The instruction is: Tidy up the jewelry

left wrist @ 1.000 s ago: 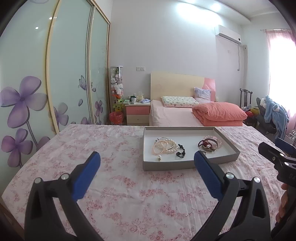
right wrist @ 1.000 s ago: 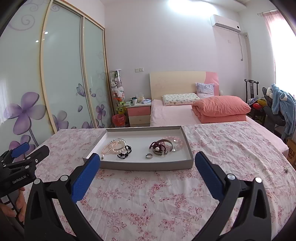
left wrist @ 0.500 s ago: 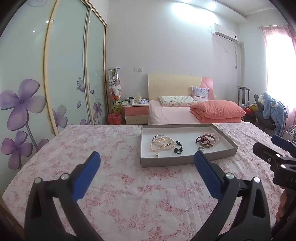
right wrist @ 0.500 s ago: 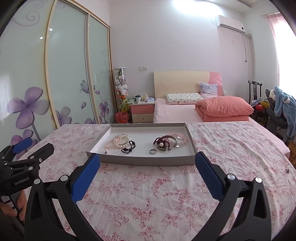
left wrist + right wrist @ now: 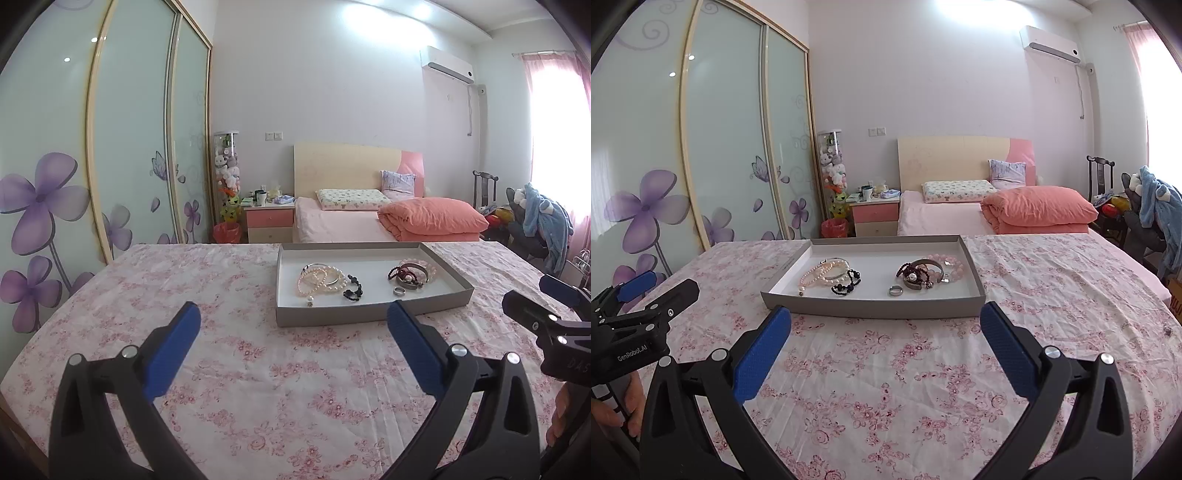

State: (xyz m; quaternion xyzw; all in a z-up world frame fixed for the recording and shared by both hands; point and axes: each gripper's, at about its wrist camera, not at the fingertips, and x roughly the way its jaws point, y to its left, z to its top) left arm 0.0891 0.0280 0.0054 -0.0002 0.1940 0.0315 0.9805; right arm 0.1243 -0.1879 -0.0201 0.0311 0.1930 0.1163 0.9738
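The cloth on the table is white with little pink flowers. The tray is grey outside and white inside. In it lie pale pink pearls, black beads, a silver ring and dark red beads — maybe brown. The gripper pads are blue — their arms black.

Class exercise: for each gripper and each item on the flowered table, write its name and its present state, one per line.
Left gripper: open, empty, above the cloth.
Right gripper: open, empty.
Shallow grey cardboard tray: lidless, flat on the pink floral cloth.
Pale pink pearl strands: piled in the tray's left half.
Black bead bracelet: coiled beside the pearls.
Silver ring: lying loose.
Dark red bead and metal bangle heap: tangled at right.
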